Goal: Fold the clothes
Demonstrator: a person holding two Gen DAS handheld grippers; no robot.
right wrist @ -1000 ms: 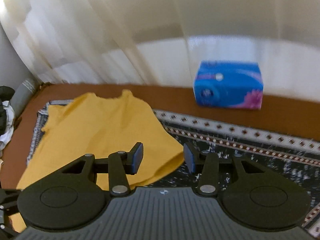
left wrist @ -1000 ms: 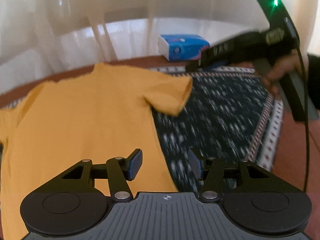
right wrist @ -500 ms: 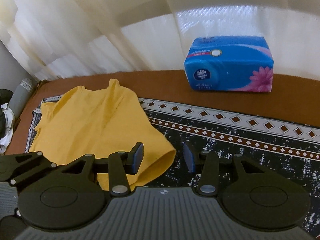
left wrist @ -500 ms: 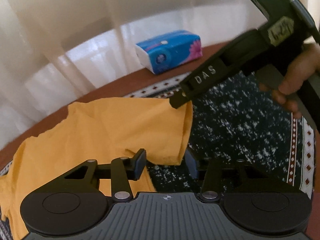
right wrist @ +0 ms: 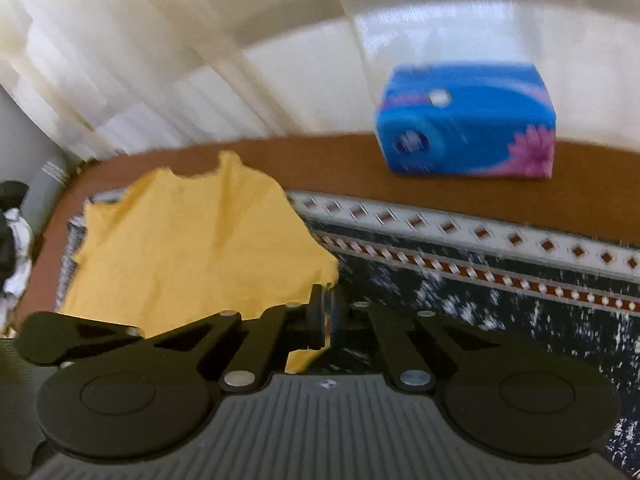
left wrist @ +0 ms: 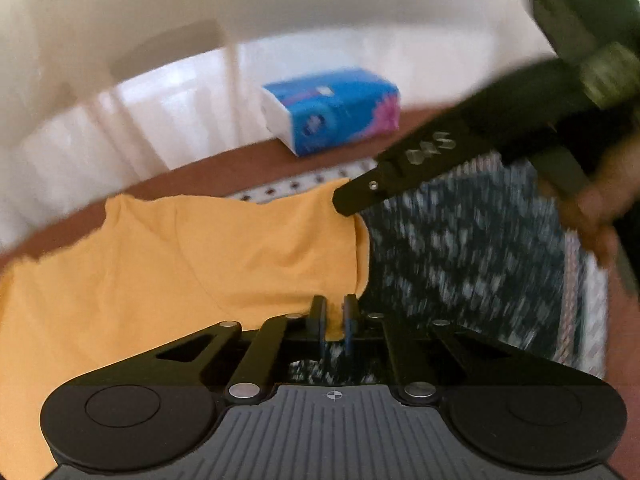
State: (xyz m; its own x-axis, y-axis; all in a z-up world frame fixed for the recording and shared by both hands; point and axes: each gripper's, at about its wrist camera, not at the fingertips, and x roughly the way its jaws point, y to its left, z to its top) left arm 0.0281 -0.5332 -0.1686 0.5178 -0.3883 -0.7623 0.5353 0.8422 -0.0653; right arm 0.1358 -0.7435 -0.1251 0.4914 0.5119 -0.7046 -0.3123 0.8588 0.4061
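Curtains, pale and pleated, fill the background behind a brown table. Over the tabletop lies a dark patterned rug with a white border of red diamonds running along its far edge. Spread on the rug is the yellow T-shirt, its body reaching off to the left and one short sleeve pointing toward the middle of the rug; in the right wrist view its far edge laps onto bare table. A blue tissue pack with a pink flower print stands on the bare wood beyond the rug, well apart from the shirt.

The right gripper has its jaws nearly together, with a strip of yellow fabric pinched between them at the sleeve's far corner. In the left wrist view its black body crosses the upper right, covering part of the rug, and a blurred hand holds its handle. The left gripper is likewise closed to a narrow gap on the sleeve's near hem, yellow cloth showing between the pads. At the left edge of the right wrist view sits a small dark and white shape, too cut off to identify.
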